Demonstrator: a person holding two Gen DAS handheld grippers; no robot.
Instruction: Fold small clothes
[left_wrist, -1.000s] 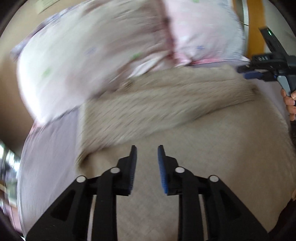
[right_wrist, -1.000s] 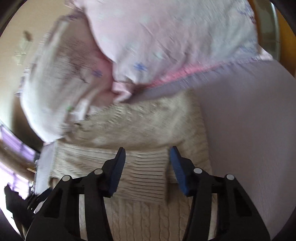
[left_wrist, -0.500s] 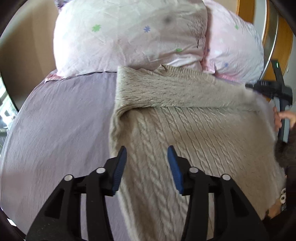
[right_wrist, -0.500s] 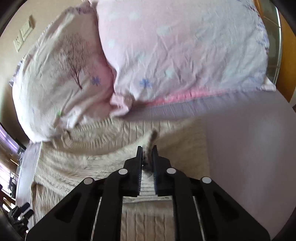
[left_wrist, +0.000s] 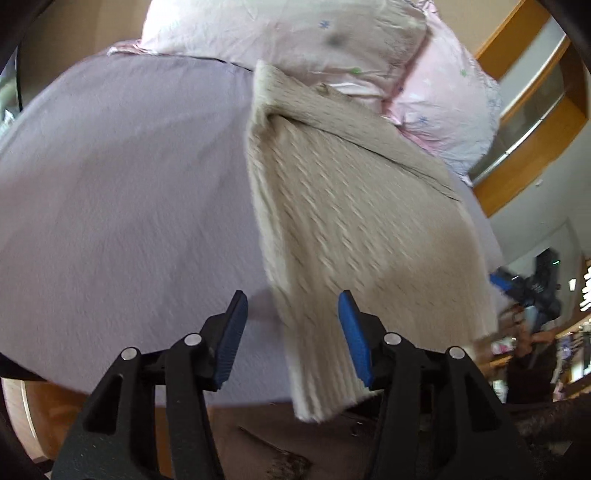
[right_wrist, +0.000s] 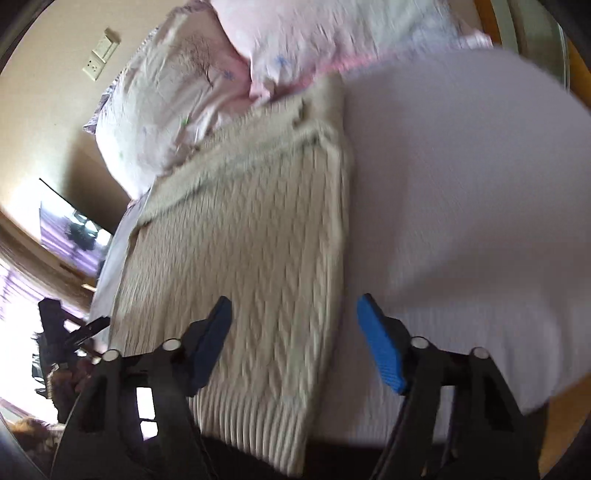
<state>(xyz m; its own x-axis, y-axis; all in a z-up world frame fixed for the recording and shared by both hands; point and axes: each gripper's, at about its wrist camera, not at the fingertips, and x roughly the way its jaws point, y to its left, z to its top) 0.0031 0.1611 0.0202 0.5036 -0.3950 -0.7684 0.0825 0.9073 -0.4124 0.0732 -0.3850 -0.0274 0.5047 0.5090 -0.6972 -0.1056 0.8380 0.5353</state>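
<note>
Cream cable-knit sweater (left_wrist: 354, 221) lying flat on lavender bed sheet (left_wrist: 122, 192), top edge touching pink pillows (left_wrist: 295, 33), ribbed hem at near bed edge, sleeves folded across chest; left gripper (left_wrist: 291, 325) spread wide, empty, near sweater's left hem corner; right gripper (right_wrist: 293, 332) spread wide, empty, near sweater's right edge (right_wrist: 258, 258); wall socket (right_wrist: 96, 64) behind pillows.

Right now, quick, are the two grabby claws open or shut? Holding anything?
Left gripper: open, holding nothing; the beige sweater lies beyond its fingers.
Right gripper: open, holding nothing; it hangs over the sweater's edge.
</note>
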